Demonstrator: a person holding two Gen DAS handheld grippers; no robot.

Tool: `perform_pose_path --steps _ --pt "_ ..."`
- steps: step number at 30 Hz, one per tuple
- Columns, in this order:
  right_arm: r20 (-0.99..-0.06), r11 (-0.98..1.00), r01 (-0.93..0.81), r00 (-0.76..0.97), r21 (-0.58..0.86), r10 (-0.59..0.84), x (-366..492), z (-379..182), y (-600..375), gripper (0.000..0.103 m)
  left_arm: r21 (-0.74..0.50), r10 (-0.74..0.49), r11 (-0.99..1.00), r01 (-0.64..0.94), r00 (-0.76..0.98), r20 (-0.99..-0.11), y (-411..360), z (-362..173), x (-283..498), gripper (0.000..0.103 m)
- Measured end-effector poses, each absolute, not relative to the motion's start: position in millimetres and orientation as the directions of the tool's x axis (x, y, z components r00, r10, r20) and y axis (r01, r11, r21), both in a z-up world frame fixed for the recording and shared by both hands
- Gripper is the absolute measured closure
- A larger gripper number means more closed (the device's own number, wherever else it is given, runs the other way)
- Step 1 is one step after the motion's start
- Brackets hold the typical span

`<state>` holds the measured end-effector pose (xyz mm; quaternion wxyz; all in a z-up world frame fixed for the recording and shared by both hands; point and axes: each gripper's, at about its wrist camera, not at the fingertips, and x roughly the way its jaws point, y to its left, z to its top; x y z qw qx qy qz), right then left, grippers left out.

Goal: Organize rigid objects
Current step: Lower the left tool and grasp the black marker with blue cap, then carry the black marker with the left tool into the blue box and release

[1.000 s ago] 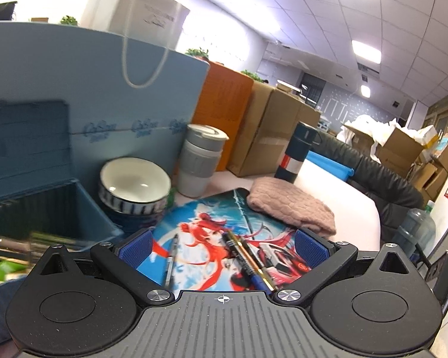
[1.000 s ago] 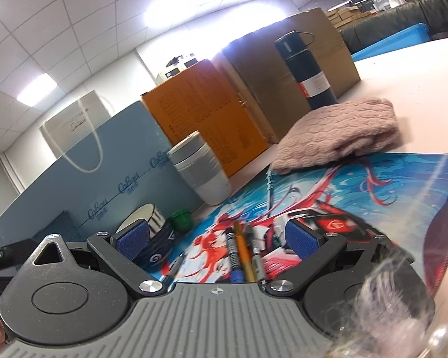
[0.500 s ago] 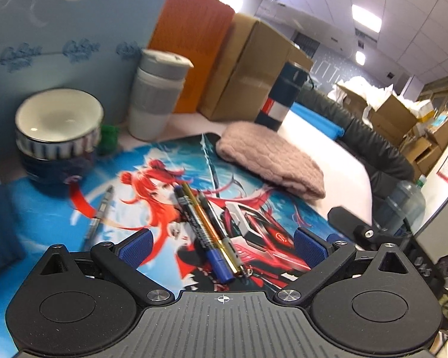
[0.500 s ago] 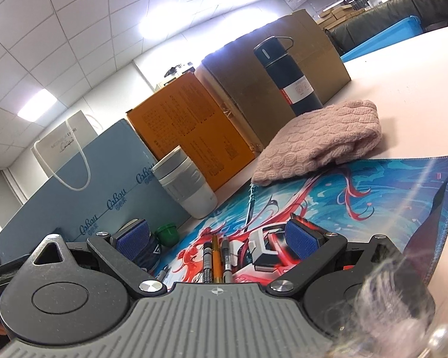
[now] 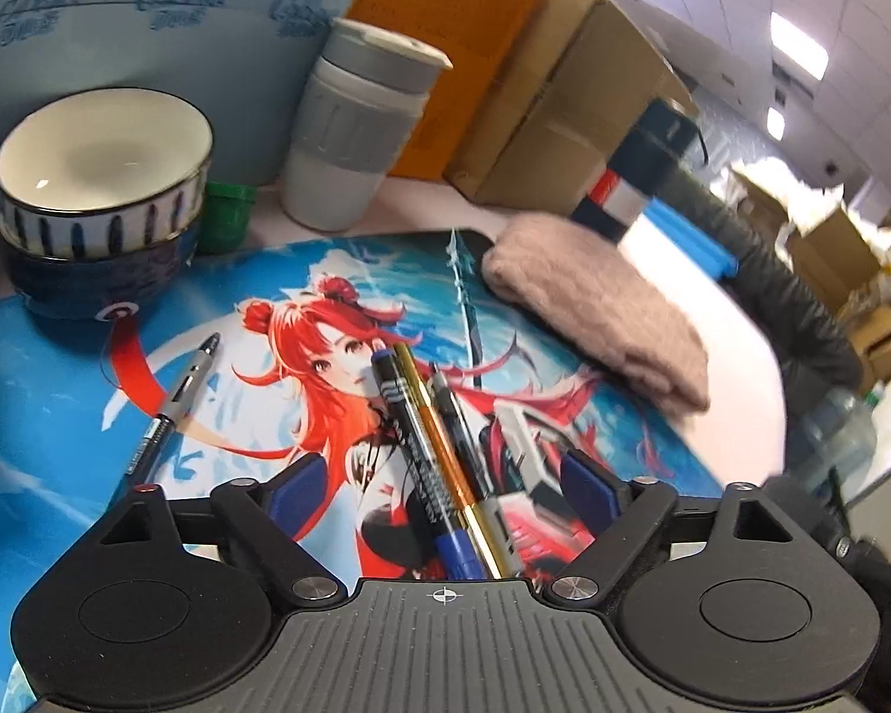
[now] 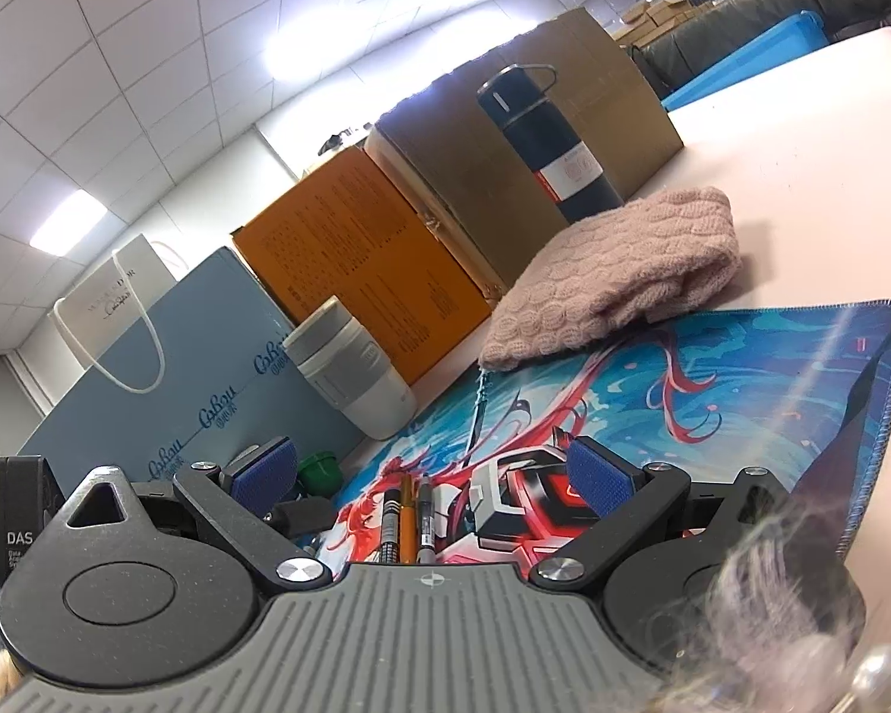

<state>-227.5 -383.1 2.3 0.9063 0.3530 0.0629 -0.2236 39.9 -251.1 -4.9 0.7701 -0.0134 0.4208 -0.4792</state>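
Worktop (image 6: 802, 136) carries a printed mat (image 5: 47, 392), largest thing on it, likely a soft bed for the clutter. Stacked bowls (image 5: 98, 202) and a cup (image 5: 356, 136) stand at its back edge, out of the way. Three pens (image 5: 439, 445) lie bunched mid-mat, a fourth pen (image 5: 178, 398) apart to the left. The left hand-held gripper (image 5: 445, 487) straddles the bunch, jaws just been closing yet not touching. The right hand-held gripper (image 6: 439, 469) hangs wide, empty.

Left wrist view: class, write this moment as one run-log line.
left gripper: open, jaws just closing, straddling pens, no pad contact | right gripper: open, empty | lone pen: apart on mat | bowl: upright
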Motion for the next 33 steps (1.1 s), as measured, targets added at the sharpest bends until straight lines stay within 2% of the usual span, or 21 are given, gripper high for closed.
perform_pose_path --steps 3,5,8,11,13,17,19,21,24,25,33 --pt "-0.282 0.652 0.449 0.893 0.611 -0.351 -222.8 0.3 -382.8 0.005 -0.358 -0.72 0.538 0.763 0.196 -0.666 -264.2 -11.9 33.9 0.038" --pt "-0.281 0.658 0.442 0.897 0.61 -0.342 -220.7 -0.3 -381.4 0.005 -0.339 -0.705 0.552 0.762 0.209 -0.678 -270.4 -17.3 35.0 0.055" --pt "-0.277 0.666 0.433 0.901 0.607 -0.334 -219.1 0.1 -379.7 0.005 -0.278 -0.685 0.561 0.78 0.249 -0.685 -272.1 -20.7 34.4 0.068" --pt "-0.273 0.671 0.423 0.906 0.609 -0.324 -217.0 0.3 -380.1 0.005 -0.275 -0.704 0.52 0.809 0.224 -0.674 -264.8 -20.3 37.2 0.076" --pt "-0.271 0.674 0.418 0.909 0.609 -0.318 -215.2 -0.1 -380.0 0.005 -0.254 -0.697 0.519 0.816 0.232 -0.678 -260.1 -18.2 38.8 0.079" --pt "-0.276 0.679 0.413 0.911 0.607 -0.307 -210.6 -1.7 -379.6 0.005 -0.152 -0.659 0.528 0.836 0.29 -0.694 -265.5 -15.5 36.0 0.078" --pt "-0.279 0.681 0.413 0.911 0.604 -0.305 -208.4 -2.1 -378.8 0.005 -0.033 -0.601 0.545 0.838 0.363 -0.712 -278.4 -21.4 30.7 0.079" --pt "-0.283 0.686 0.414 0.91 0.598 -0.302 -206.3 -2.1 -377.8 0.005 0.061 -0.585 0.542 0.838 0.429 -0.688 -286.6 -25.2 22.3 0.079" --pt "-0.291 0.687 0.421 0.907 0.592 -0.304 -204.5 -2.2 -378.0 0.005 0.019 -0.603 0.538 0.843 0.4 -0.69 -285.4 -24.2 28.1 0.085" --pt "-0.293 0.688 0.423 0.906 0.59 -0.305 -204.3 -2.2 -377.8 0.005 0.01 -0.608 0.536 0.844 0.394 -0.689 -283.0 -24.3 30.5 0.091" --pt "-0.294 0.7 0.405 0.913 0.589 -0.281 -197.1 1.8 -368.9 0.005 -0.131 -0.68 0.534 0.835 0.333 -0.653 -240.7 -12.0 40.2 0.092"
